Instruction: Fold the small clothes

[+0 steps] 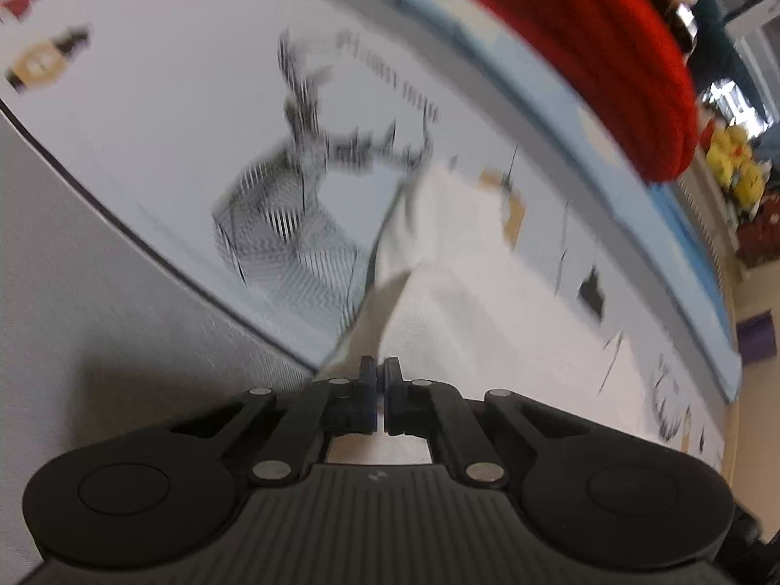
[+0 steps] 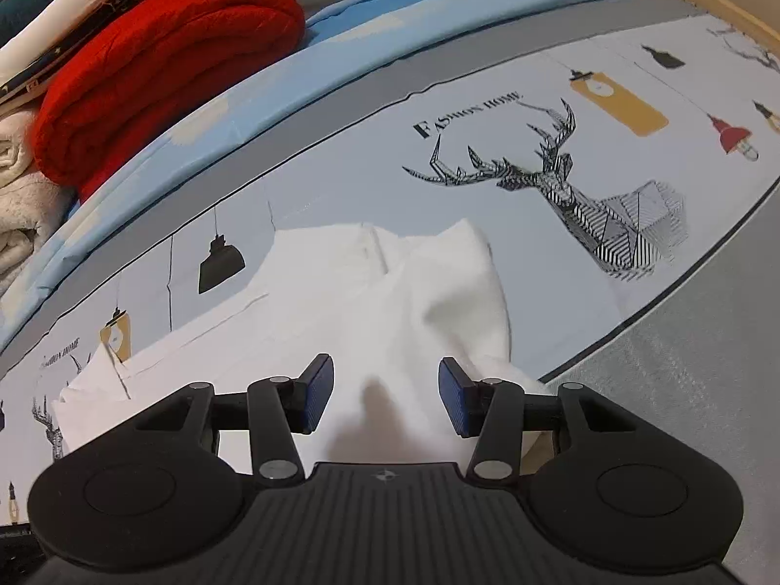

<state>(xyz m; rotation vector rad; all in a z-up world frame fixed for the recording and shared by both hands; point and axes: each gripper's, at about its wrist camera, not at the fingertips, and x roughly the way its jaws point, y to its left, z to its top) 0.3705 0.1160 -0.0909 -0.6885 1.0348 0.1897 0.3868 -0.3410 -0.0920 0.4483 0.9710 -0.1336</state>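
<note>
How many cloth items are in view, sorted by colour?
White garment: 1
Red knit: 1
Cream towels: 1 stack, count within unclear
Total: 3 groups
The left gripper is shut on the white garment; the right gripper is open.

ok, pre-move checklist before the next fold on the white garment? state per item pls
1. Left gripper closed on the white garment: ok. Jaws nearly together, cloth running right up to the tips.
2. Right gripper free to take a new hold: ok. Jaws wide apart, nothing between them, over the garment.
3. Left view sharp enough to judge its hold: not ok, blurred.
4. Garment lying flat: not ok. A fold stands up in the middle, and a corner is turned up on the left in the right view.
5. Red blanket apart from the garment: ok. It sits beyond the blue strip.
6. How many layers the left gripper holds: cannot tell.
</note>
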